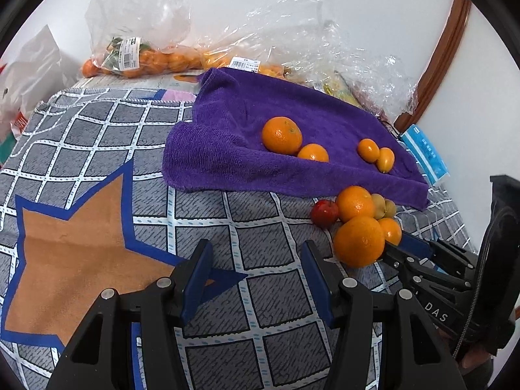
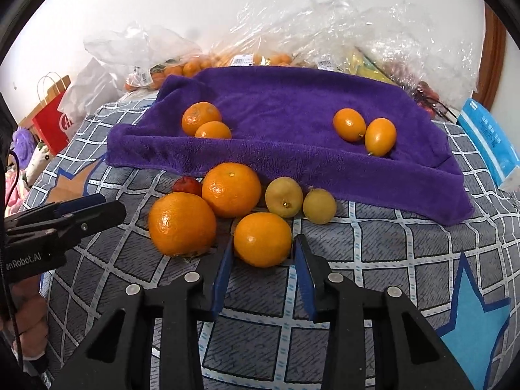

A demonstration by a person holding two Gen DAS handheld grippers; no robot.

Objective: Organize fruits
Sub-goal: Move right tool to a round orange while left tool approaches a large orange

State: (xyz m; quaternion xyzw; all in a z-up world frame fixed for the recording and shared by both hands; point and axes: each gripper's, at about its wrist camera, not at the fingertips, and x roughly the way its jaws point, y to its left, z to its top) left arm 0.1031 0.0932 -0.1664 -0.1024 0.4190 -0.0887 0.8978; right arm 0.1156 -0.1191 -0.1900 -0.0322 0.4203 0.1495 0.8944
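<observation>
Step in hand: the right gripper [image 2: 262, 253] was lined up on the small orange [image 2: 262, 239] at the near edge of the loose pile, fingers spread to either side of it, not visibly pinching yet. By my read, a pick was being set up.
Left gripper [image 1: 256, 260]: fingers spread wide, nothing between them, hovering over the checked blanket [image 1: 201, 208] just left of the pile.
Where the fruit was: two mandarins [image 2: 201, 118] touching at the left of the purple towel [image 2: 292, 104], two kumquats [image 2: 364, 130] touching at its right. Sorted by kind, it seemed.
Loose pile: big orange [image 2: 182, 224], another orange [image 2: 231, 189], two yellowish fruits [image 2: 284, 196], one small red fruit [image 2: 187, 186] half hidden behind.
Next move calls for: closing gently, lifting clear, then picking a spot on the towel.
In the way: the big orange sat just beside the left finger; a nudge could roll it.
Around: bagged fruit [image 1: 146, 60] along the wall, blue packet [image 2: 487, 136] at right.
</observation>
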